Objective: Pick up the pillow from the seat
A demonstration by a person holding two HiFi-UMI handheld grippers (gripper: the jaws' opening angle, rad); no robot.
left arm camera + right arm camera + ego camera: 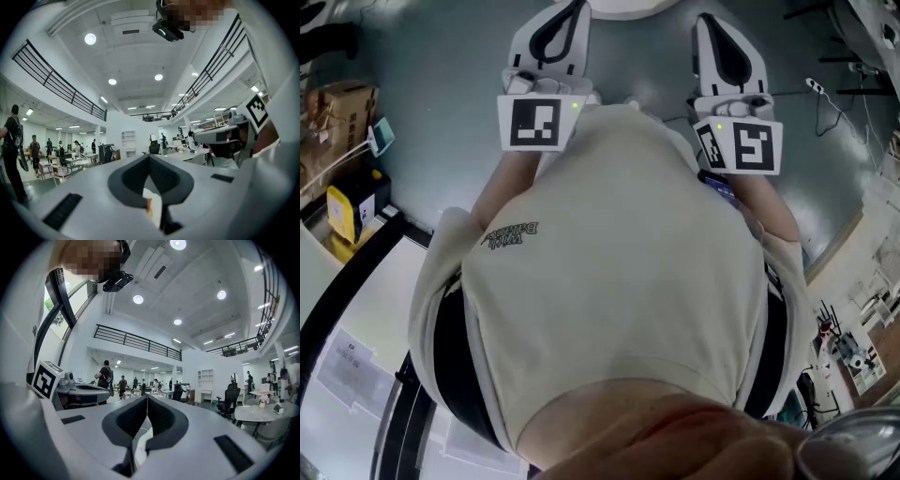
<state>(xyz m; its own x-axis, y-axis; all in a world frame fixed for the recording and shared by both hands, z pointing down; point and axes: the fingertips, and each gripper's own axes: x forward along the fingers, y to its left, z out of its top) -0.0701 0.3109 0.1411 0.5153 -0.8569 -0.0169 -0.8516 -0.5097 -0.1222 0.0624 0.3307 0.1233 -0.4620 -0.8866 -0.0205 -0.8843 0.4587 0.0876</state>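
Observation:
No pillow and no seat show in any view. In the head view I look down on a person's cream shirt (619, 281), with both grippers held level in front of the chest. My left gripper (574, 7) and my right gripper (705, 21) point away side by side, each with its marker cube near the hand. In the left gripper view the left gripper (150, 157) has its dark jaws meeting at the tip with nothing between them. The right gripper (147, 397) looks the same in its own view: jaws together and empty. Each gripper also sees the other: the right gripper (225, 136), the left gripper (79, 392).
A large open hall with grey floor (441, 66). Cardboard boxes (342, 103) and a yellow device (345, 211) stand at the left; a cable with a power strip (817, 89) lies at the right. Ahead are a white round table edge (628, 7), an office chair (229, 401), a round table (262, 413) and several people (11, 150).

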